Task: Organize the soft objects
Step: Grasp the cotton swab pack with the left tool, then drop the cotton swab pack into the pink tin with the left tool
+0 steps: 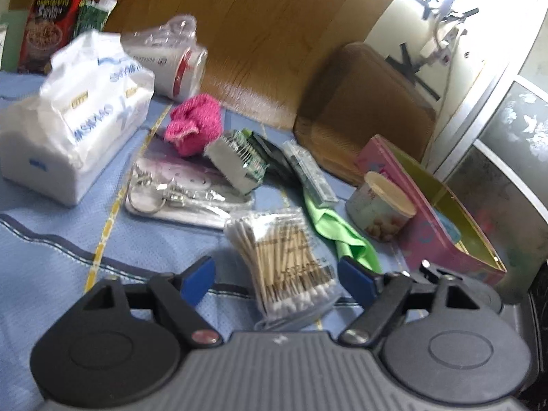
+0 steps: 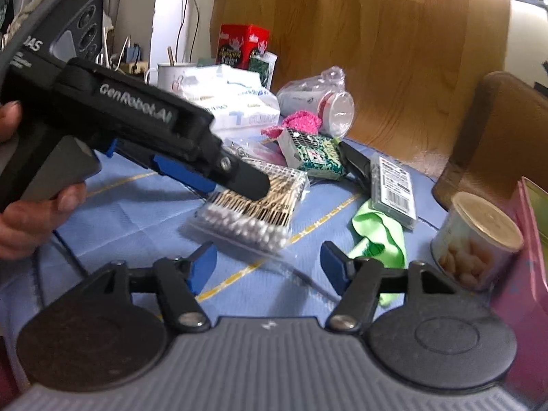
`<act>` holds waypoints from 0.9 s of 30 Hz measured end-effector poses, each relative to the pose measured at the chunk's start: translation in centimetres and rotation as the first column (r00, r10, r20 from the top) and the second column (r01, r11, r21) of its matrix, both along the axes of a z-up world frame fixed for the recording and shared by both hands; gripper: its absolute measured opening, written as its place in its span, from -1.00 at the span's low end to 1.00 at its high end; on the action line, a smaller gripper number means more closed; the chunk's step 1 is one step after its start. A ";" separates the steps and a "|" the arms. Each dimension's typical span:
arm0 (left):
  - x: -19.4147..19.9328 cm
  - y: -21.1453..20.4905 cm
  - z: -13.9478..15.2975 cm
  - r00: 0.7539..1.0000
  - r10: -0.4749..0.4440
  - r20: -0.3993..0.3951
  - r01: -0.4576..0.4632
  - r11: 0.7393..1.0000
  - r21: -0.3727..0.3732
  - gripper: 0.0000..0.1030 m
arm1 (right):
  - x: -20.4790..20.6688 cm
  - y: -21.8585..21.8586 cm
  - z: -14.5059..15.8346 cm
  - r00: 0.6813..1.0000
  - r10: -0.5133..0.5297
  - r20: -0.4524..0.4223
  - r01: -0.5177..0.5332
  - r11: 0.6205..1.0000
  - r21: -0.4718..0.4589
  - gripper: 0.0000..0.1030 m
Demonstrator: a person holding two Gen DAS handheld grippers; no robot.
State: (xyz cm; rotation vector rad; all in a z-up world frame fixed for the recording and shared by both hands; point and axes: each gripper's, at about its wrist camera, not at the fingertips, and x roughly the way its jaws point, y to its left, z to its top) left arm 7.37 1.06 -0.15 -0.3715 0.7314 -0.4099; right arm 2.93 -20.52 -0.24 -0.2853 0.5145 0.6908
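Note:
A clear bag of cotton swabs (image 1: 281,257) (image 2: 250,212) lies on the blue tablecloth (image 1: 51,239). My left gripper (image 1: 277,281) stands open with the bag's near end between its blue pads, not pressed. From the right wrist, that left gripper (image 2: 229,183) hangs just over the bag, held by a hand. My right gripper (image 2: 267,267) is open and empty, just short of the bag. A green cloth (image 1: 342,236) (image 2: 380,236) lies to the right of the bag. A pink knit cloth (image 1: 193,126) (image 2: 301,121) sits farther back, beside a white tissue pack (image 1: 75,130) (image 2: 233,102).
A nut can (image 1: 380,209) (image 2: 476,239) and an open pink box (image 1: 445,226) stand at the right. Keys (image 1: 161,191), a green patterned packet (image 1: 239,161), a clear barcoded case (image 2: 394,185) and sleeved paper cups (image 1: 171,65) crowd the middle. Behind them stands a wooden chair back (image 1: 274,34).

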 end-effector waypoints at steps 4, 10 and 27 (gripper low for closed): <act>0.2 -0.9 -0.2 1.000 -0.031 -0.004 0.031 0.999 0.008 -0.11 | 1.7 0.5 -0.3 0.996 0.060 -0.074 -0.057 0.997 0.043 -0.06; -0.3 -4.2 2.4 0.994 -0.095 0.059 0.093 0.995 0.031 -0.12 | -0.9 -1.0 0.4 0.999 -0.010 0.039 0.008 0.999 0.047 -0.23; 3.5 -27.1 6.6 0.869 -0.457 0.191 0.426 0.886 0.180 -0.09 | -1.8 -19.0 3.1 0.840 -0.524 0.139 0.498 0.847 0.186 -0.23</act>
